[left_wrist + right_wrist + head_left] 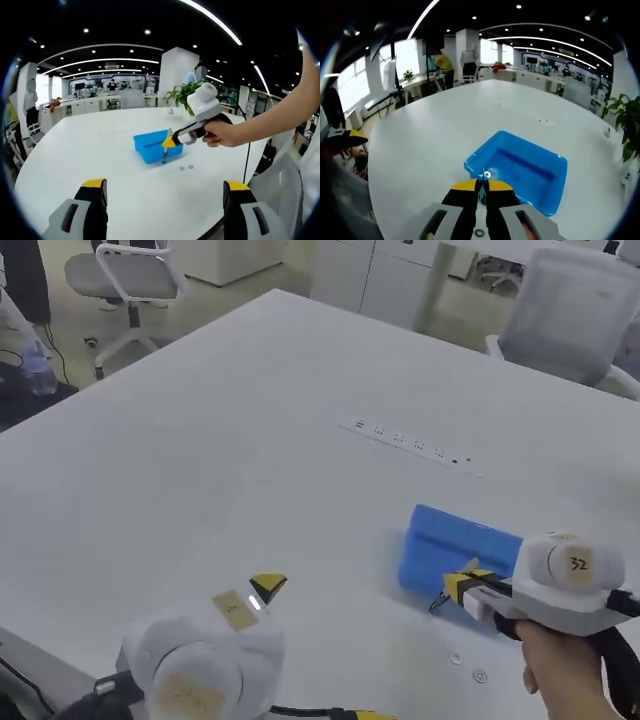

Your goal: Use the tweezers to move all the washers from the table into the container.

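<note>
Nearest the headset sat the left tongs (262, 590), low over the white worktop (200, 460) and well apart from the work. Further right, the right tongs (455, 590) held the tweezers (438, 603) at the near side of the blue container (425, 560). Two washers (457, 660) lay on the worktop near it. A round cap (578, 562) on the right tongs read "32". Marks on a strip (410, 445) further across were too small to read.

From the left gripper view, the left tongs stood spread wide with nothing between them. Ahead, the tweezers pointed down beside the container, with the two loose washers close by.

From the right gripper view, the right tongs were pressed together on the tweezers, whose tips pinched one washer (487, 174) about over the container's near rim.

That hold looked slight. If the squeeze eased or the hand jolted, the washer could likely slip free, strike the rim and land back on the worktop. Squeezing too hard might flick it off sideways.
</note>
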Action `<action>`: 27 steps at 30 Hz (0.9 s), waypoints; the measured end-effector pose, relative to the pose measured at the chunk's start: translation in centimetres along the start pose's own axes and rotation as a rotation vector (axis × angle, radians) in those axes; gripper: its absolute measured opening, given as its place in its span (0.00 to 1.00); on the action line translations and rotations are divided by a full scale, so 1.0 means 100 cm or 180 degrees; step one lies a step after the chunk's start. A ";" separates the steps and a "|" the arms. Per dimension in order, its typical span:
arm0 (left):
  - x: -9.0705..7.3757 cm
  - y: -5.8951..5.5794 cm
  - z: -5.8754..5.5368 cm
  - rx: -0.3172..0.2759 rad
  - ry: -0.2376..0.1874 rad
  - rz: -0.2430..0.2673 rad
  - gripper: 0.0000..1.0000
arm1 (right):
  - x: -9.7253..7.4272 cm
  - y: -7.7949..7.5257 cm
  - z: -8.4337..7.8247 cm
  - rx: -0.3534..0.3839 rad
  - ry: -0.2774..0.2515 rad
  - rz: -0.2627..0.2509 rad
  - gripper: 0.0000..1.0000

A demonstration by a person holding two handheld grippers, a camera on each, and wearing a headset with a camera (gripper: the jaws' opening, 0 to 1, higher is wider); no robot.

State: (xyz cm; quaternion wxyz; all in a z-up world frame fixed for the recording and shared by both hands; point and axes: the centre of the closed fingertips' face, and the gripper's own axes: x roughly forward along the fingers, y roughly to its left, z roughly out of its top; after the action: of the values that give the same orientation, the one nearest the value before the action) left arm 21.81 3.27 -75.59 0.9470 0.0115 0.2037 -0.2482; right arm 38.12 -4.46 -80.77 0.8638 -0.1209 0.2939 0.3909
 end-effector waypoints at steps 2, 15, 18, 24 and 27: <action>0.000 0.000 -0.001 0.0006 0.0019 0.0000 0.99 | 0.001 -0.002 -0.003 -0.0084 0.0053 -0.0047 0.01; 0.001 -0.001 -0.007 0.0077 0.0130 0.0008 0.94 | 0.001 -0.006 -0.004 0.0191 0.0060 -0.0020 0.01; 0.001 -0.002 -0.006 0.0051 0.0111 -0.0015 0.97 | 0.001 -0.005 -0.008 0.0182 0.0082 -0.0016 0.01; 0.002 -0.002 -0.009 0.0064 0.0169 -0.0013 0.99 | 0.002 -0.006 -0.007 0.0200 0.0060 -0.0003 0.01; 0.002 -0.001 -0.010 0.0096 0.0181 0.0010 0.99 | 0.002 -0.004 -0.008 0.0075 0.0068 -0.0007 0.01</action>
State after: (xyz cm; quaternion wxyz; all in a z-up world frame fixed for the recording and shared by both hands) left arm 21.58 3.24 -76.57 0.9409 0.0331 0.2268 -0.2493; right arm 38.25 -4.93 -81.53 0.8625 -0.1151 0.3076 0.3851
